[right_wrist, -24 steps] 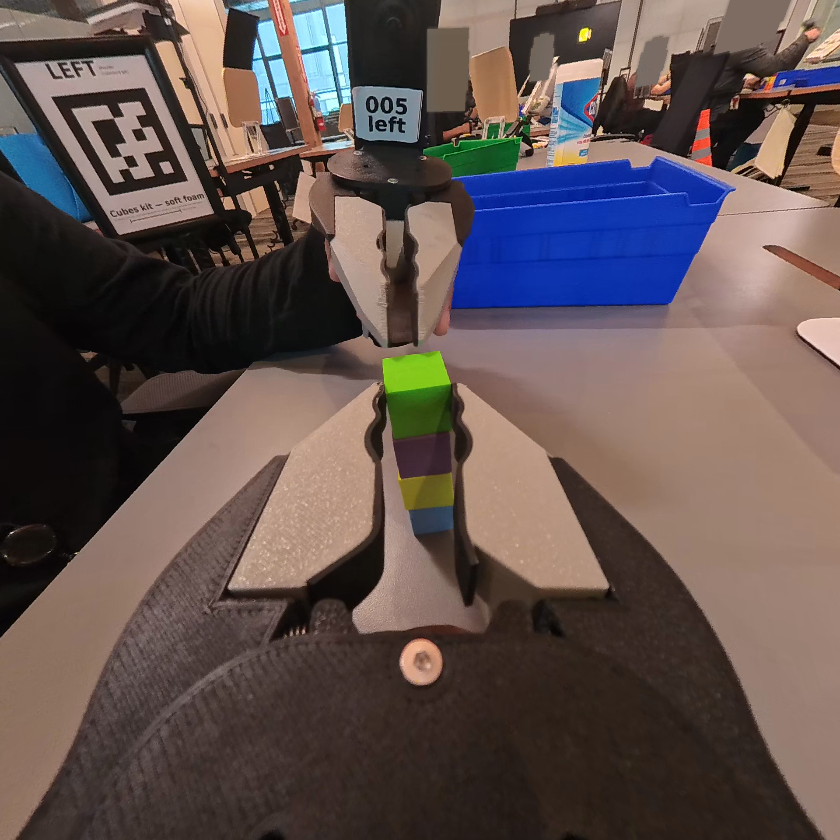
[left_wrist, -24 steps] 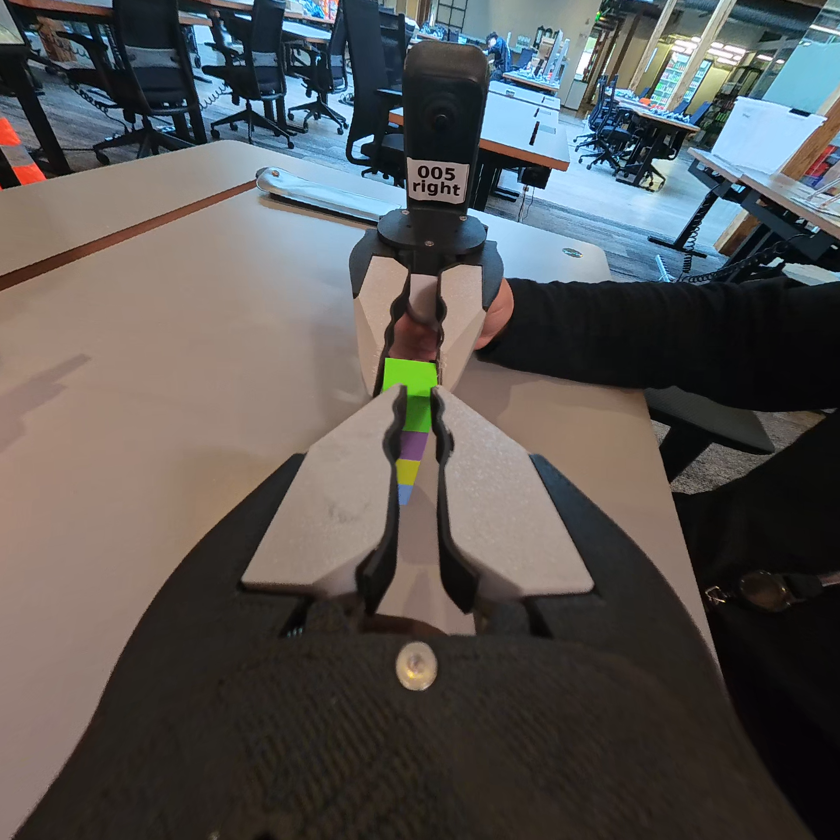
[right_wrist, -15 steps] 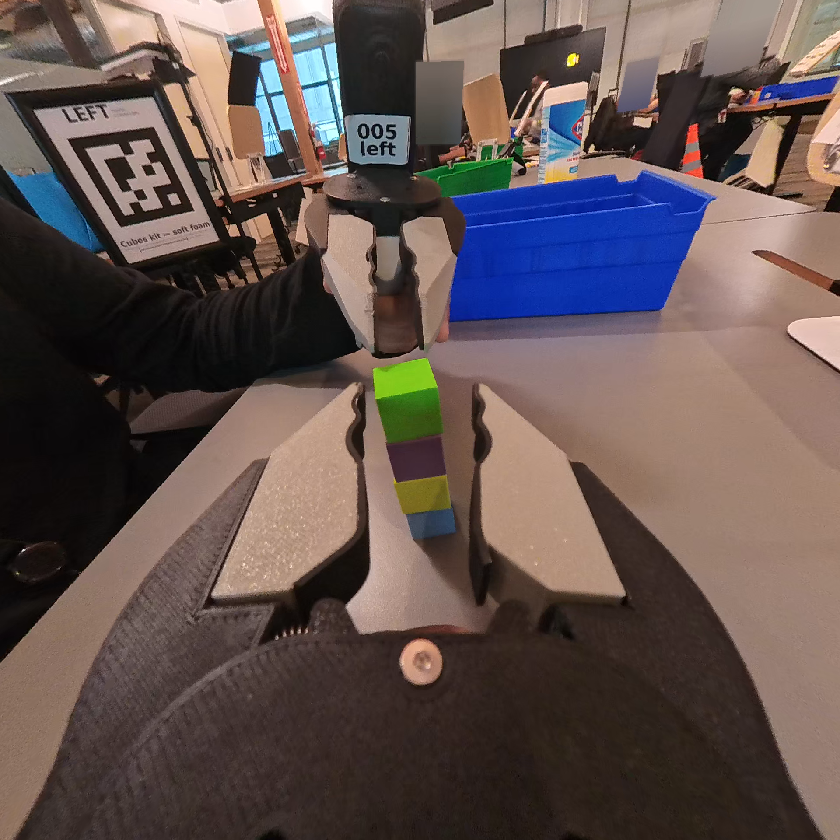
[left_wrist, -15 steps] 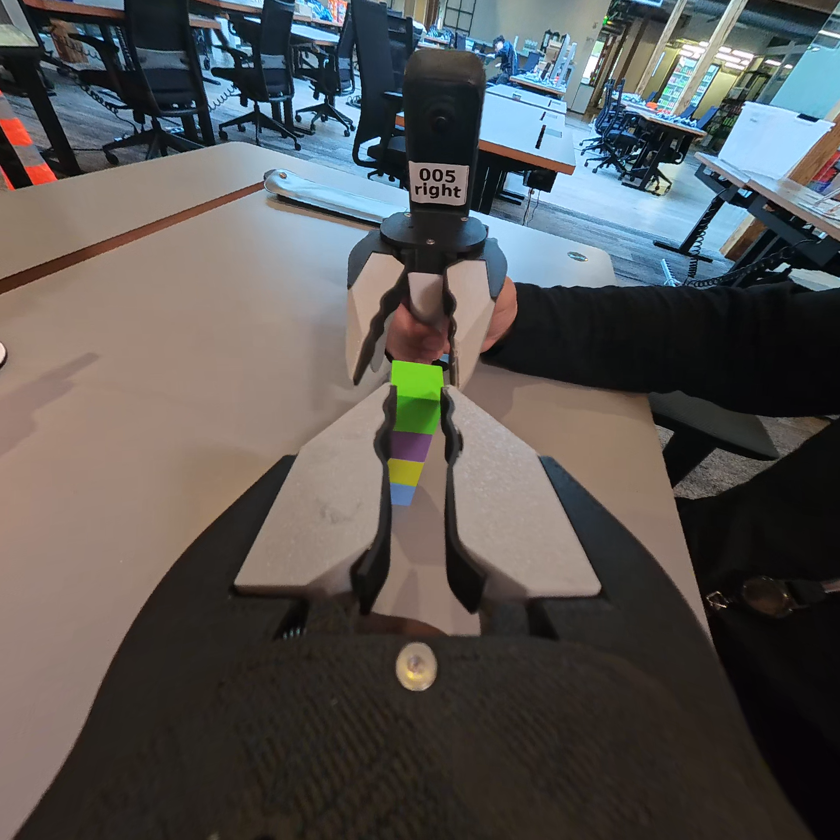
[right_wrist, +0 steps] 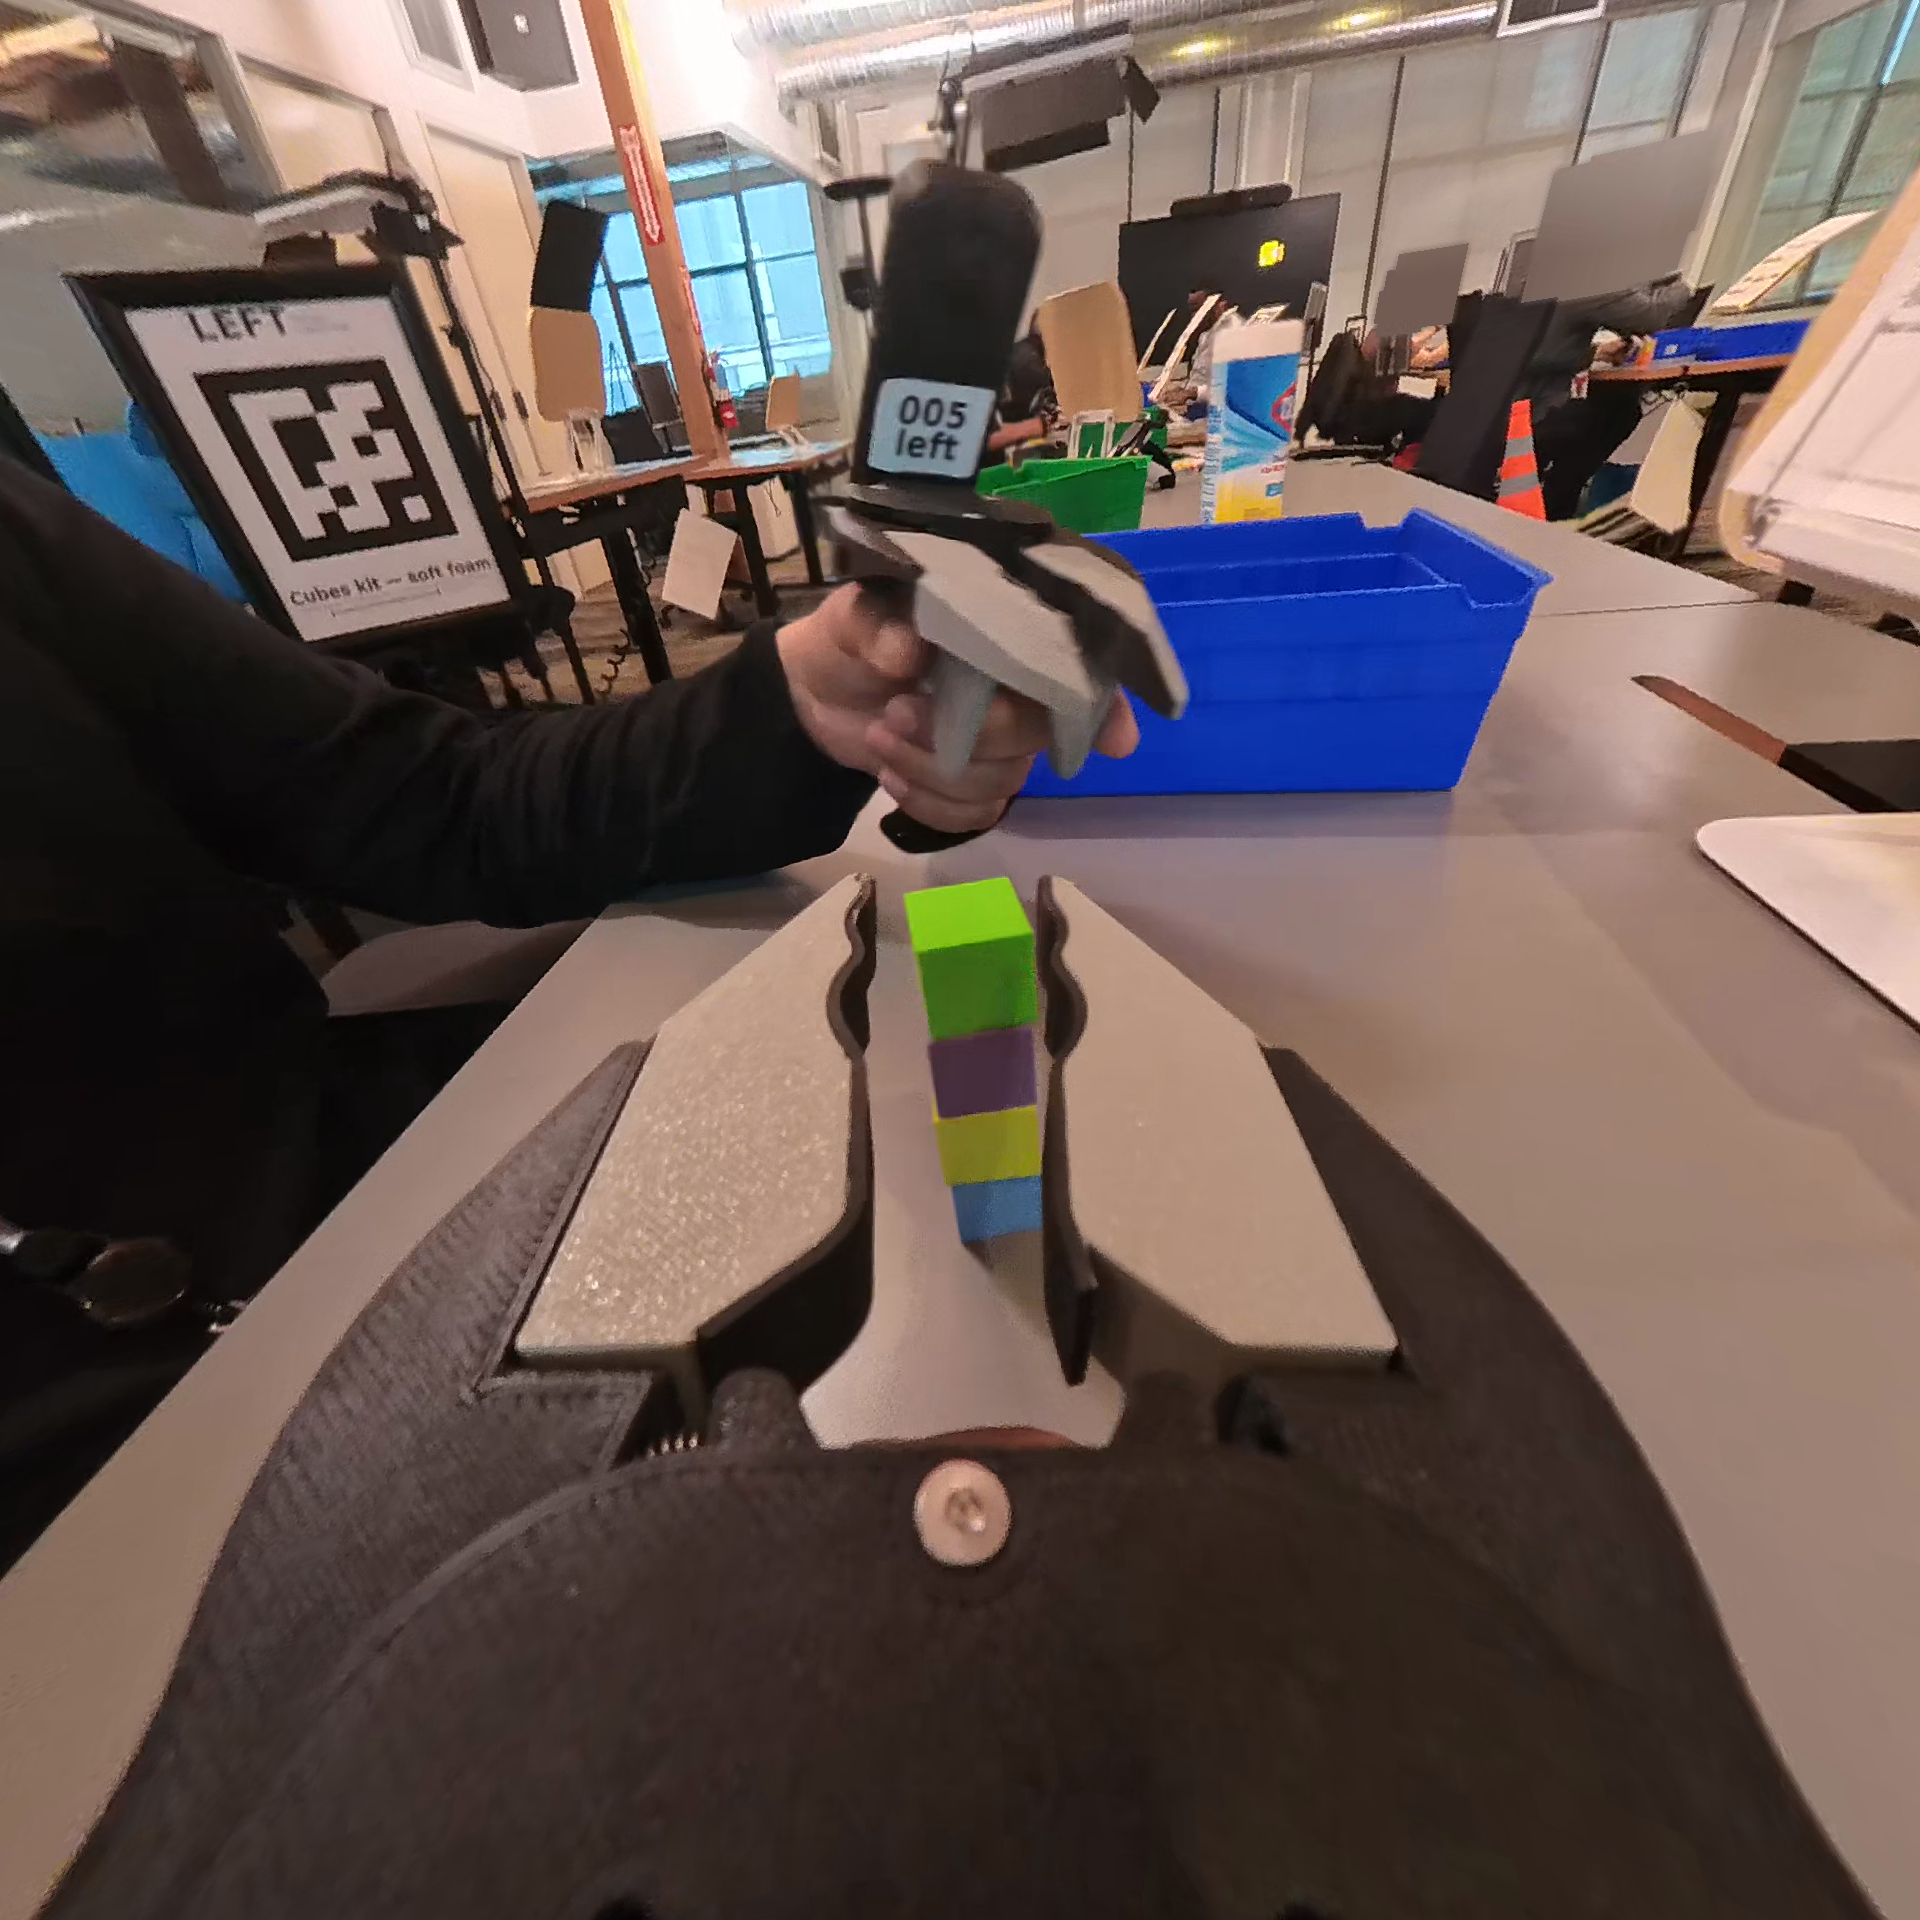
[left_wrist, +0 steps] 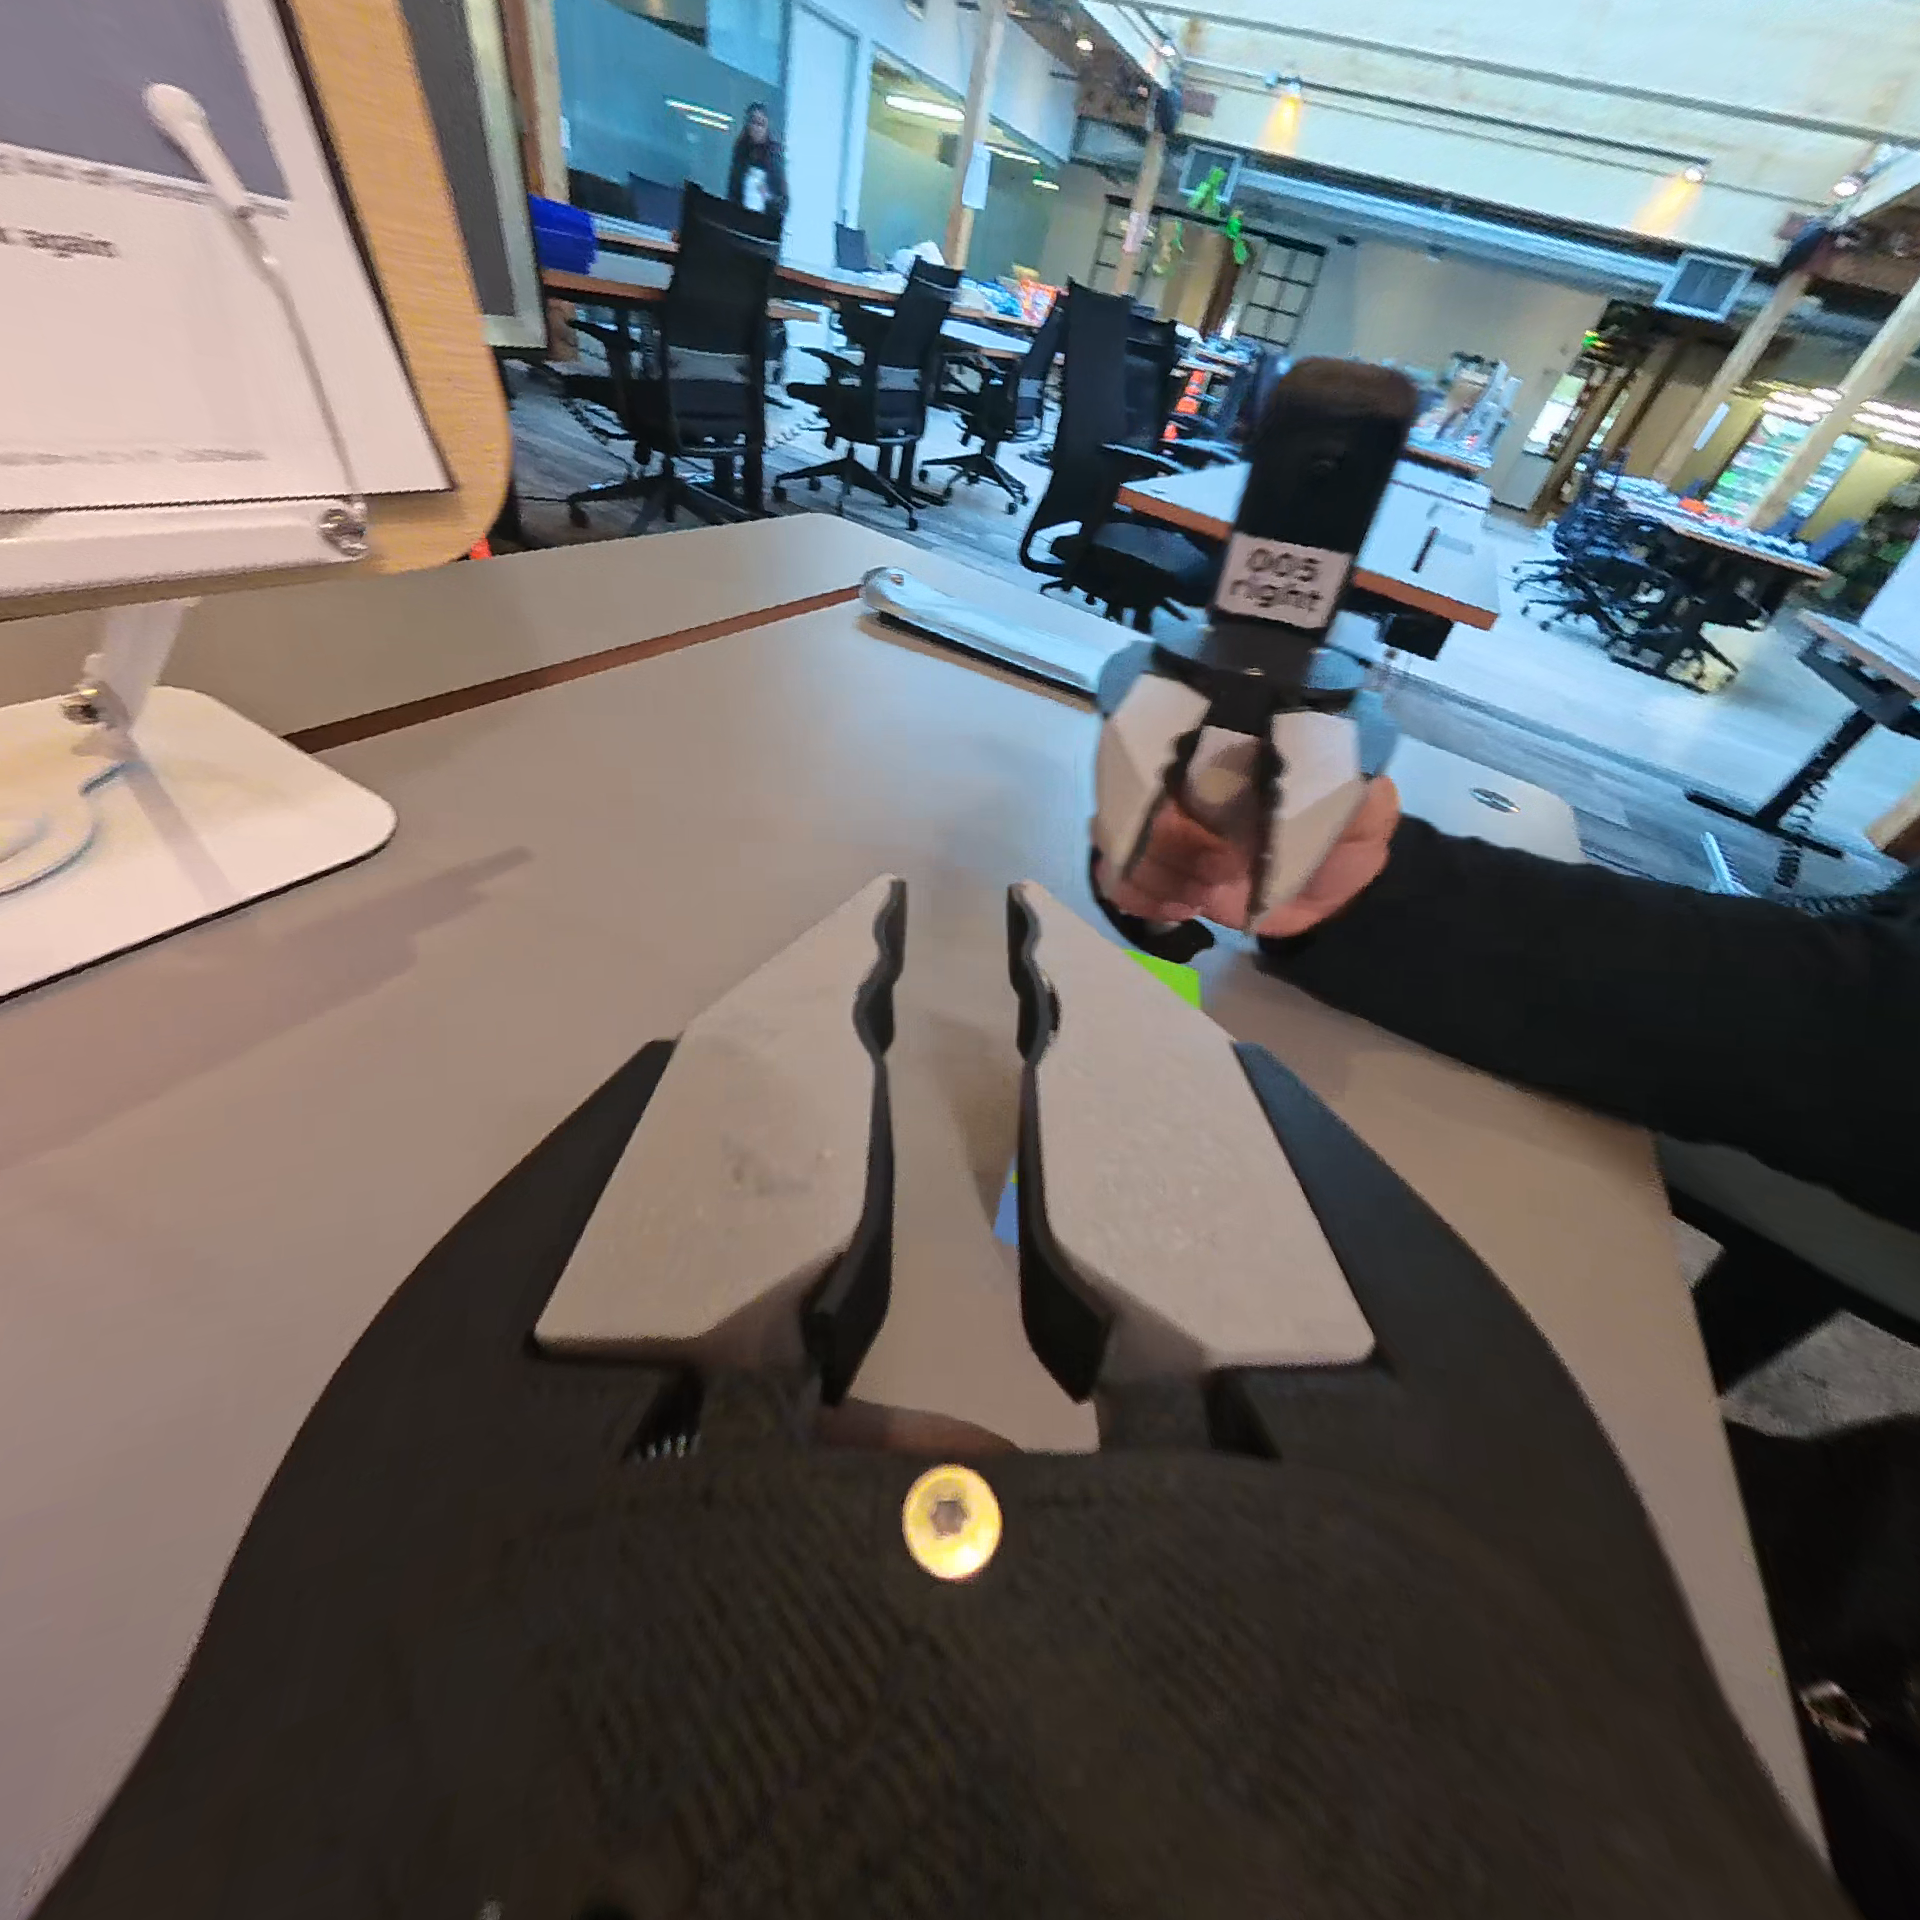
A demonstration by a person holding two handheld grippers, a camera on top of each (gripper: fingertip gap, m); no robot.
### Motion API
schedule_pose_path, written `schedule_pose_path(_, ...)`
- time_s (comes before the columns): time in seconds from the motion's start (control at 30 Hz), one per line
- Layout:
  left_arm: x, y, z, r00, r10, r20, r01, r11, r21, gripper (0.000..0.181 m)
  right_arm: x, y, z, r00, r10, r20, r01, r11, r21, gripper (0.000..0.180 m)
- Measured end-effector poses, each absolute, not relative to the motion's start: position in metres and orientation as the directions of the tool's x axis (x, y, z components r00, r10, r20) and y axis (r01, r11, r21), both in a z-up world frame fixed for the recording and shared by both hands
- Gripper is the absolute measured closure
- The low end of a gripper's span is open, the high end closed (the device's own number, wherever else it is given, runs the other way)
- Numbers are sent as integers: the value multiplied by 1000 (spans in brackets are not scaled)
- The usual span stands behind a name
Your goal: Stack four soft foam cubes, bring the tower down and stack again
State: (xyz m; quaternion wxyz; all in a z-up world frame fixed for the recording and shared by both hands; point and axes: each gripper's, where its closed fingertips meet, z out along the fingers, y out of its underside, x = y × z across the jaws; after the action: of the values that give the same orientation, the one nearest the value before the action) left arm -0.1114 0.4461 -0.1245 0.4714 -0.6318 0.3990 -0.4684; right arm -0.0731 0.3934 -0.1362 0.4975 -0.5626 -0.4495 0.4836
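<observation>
A tower of four foam cubes stands on the grey table (right_wrist: 1455, 1039): green cube (right_wrist: 971, 956) on top, then purple cube (right_wrist: 982, 1070), yellow cube (right_wrist: 987, 1143) and blue cube (right_wrist: 997, 1208). My right gripper (right_wrist: 956, 914) is open, with its fingers on either side of the green cube and small gaps showing. My left gripper (left_wrist: 956, 914) is open and empty, turned away from the tower. In its view only a green corner (left_wrist: 1169, 982) and a blue sliver (left_wrist: 1006, 1216) show beside its right finger. It also shows raised behind the tower in the right wrist view (right_wrist: 1039, 665).
A blue bin (right_wrist: 1299, 644) stands behind the tower. A white stand base (left_wrist: 156, 831) with a sign panel is at the far side, and also shows in the right wrist view (right_wrist: 1849, 894). A metal bar (left_wrist: 977, 623) lies at the table's far edge. A framed marker sign (right_wrist: 312, 457) stands off the table. Spacing between my two grippers at the tips: around 7 cm.
My right gripper opened off the green cube and stays around the tower top. My left gripper lifted and swung away from the tower. The tower still stands.
</observation>
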Motion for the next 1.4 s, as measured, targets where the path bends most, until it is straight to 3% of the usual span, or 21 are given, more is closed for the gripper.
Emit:
schedule_pose_path(0.37, -117, 471, -139, 345, -896, 279, -47, -313, -948, 164, -93, 339, -191, -90, 995, -45, 393, -6, -920, 170)
schedule_pose_path(0.63, -115, 468, -140, 339, -902, 267, -63, -305, -950, 164, -98, 348, -245, -36, 999, 15, 619, 34, -785, 162)
schedule_pose_path(0.87, -114, 466, -143, 333, -904, 268, -75, -309, -948, 164, -99, 341, -256, -65, 998, 20, 668, 58, -742, 159)
schedule_pose_path(1.23, -114, 466, -141, 329, -906, 267, -72, -306, -949, 163, -103, 314, -243, -181, 982, -50, 620, 74, -781, 180)
schedule_pose_path(1.4, -114, 464, -139, 321, -909, 264, -74, -302, -950, 163, -104, 318, -230, -119, 992, -53, 632, 34, -774, 180)
